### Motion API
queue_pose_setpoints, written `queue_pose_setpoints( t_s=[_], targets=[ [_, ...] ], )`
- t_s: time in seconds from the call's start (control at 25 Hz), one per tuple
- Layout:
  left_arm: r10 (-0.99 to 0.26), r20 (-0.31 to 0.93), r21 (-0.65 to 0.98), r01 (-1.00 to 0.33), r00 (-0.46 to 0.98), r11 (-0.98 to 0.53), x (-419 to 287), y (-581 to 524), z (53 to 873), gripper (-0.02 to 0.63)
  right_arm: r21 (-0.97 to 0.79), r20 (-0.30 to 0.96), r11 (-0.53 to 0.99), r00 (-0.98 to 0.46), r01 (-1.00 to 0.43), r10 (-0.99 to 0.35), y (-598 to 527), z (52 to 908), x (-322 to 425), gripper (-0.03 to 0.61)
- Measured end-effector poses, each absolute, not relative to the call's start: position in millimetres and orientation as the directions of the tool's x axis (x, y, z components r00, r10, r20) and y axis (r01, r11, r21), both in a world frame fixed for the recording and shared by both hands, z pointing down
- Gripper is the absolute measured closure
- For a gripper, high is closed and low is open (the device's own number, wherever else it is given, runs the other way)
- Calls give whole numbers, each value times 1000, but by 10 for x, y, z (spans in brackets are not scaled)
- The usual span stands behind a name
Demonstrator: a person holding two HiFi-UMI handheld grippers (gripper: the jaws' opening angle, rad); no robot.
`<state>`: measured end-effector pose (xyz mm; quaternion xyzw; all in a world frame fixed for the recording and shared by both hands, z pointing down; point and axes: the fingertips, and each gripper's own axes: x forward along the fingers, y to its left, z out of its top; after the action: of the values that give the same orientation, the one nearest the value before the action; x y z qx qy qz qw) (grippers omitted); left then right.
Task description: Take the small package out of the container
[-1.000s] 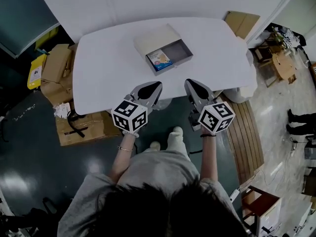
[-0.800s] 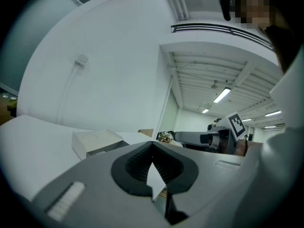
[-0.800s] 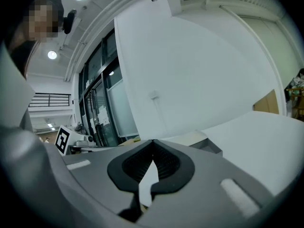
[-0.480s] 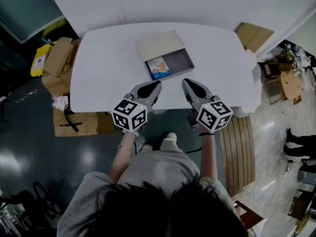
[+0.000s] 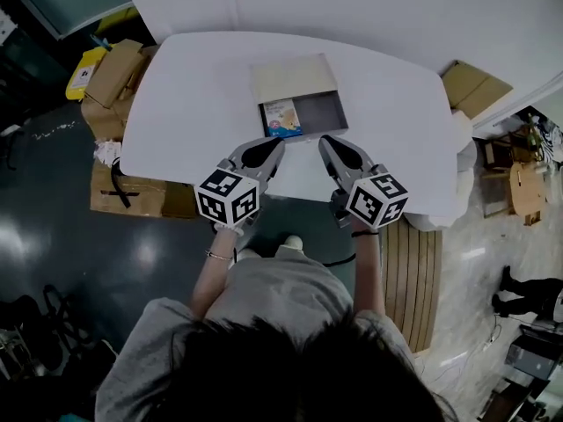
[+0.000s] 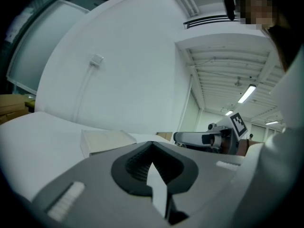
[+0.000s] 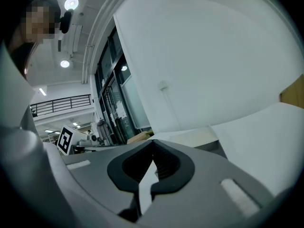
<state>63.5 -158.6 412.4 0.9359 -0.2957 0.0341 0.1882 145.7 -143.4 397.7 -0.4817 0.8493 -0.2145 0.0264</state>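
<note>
An open grey container (image 5: 318,111) with a beige lid (image 5: 293,77) lies on the white table (image 5: 185,104). The small package (image 5: 281,118), printed blue and orange, lies in the container's left part. My left gripper (image 5: 275,144) hovers over the table's near edge, just short of the package, jaws shut and empty. My right gripper (image 5: 326,141) sits beside it in front of the container's right part, also shut and empty. In the left gripper view the left gripper (image 6: 152,145) points toward the beige lid (image 6: 102,140). In the right gripper view the right gripper (image 7: 153,142) does the same, the lid (image 7: 190,137) beyond it.
Cardboard boxes (image 5: 114,82) and a yellow item (image 5: 84,70) sit on the dark floor left of the table. Another cardboard piece (image 5: 477,86) lies at the right, and a slatted wooden platform (image 5: 424,262) lies below the table's right end. A white wall runs behind the table.
Both grippers have come forward toward the container, their tips now close to its front edge. Both stay shut. The package has not moved.
</note>
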Motion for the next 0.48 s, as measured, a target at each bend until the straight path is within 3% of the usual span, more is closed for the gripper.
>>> queue_pose_setpoints(
  t_s=[0.48],
  targets=[
    [-618, 212, 334, -650, 757, -682, 589, -1708, 4275, 623, -407, 195, 522, -629, -750, -752, -1699, 4137, 1485, 566]
  ],
)
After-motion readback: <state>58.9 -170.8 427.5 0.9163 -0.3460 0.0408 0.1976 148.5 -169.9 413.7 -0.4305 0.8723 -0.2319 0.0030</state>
